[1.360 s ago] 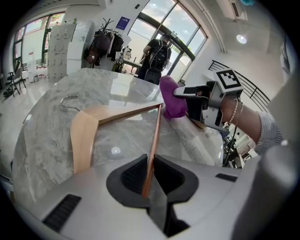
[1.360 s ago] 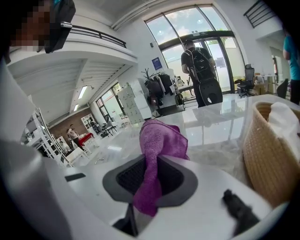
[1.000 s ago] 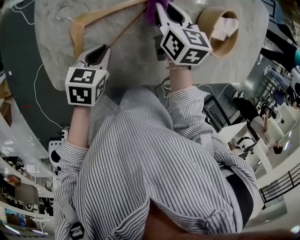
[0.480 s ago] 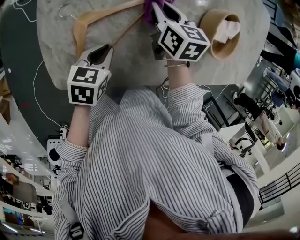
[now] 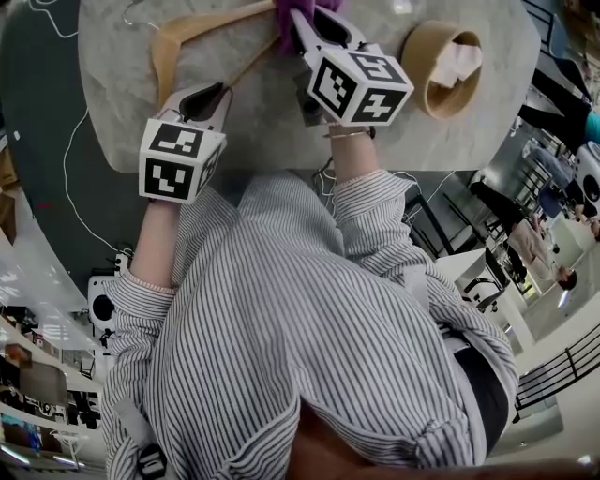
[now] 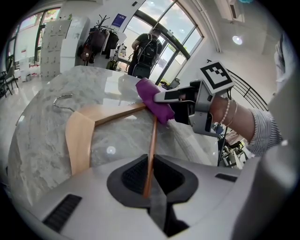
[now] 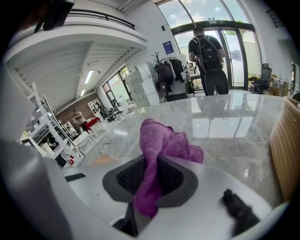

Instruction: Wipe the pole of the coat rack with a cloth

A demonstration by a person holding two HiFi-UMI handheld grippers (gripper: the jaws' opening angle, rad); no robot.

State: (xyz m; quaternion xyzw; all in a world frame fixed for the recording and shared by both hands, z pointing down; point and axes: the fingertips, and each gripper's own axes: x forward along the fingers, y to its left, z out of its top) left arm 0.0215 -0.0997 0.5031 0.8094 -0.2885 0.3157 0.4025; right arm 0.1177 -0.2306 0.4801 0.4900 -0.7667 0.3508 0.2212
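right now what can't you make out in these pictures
- Head view: top edge cuts off the purple cloth and the hanger.
- Left gripper view: the cloth covers its contact with the hanger's bar.
- Right gripper view: the right gripper and its body hide most of the hanger; the edge cuts the basket.
- No coat rack pole in any view.

We note grey marble worktop (image 5: pixel 253 122) beneath left tool (image 5: pixel 208 96) and right tool (image 5: pixel 305 19). Round wicker basket (image 5: pixel 441 66) on worktop, just right of right tool; white crumpled material (image 5: pixel 457 61) inside. We see white cable (image 5: pixel 64 178) on dark floor (image 5: pixel 37 141), left of left tool. Well beyond right tool: person with backpack (image 7: pixel 206 51) at glass doors, coat stand (image 7: pixel 171 70) hung with dark bags, white lockers (image 7: pixel 140 86) beside it.
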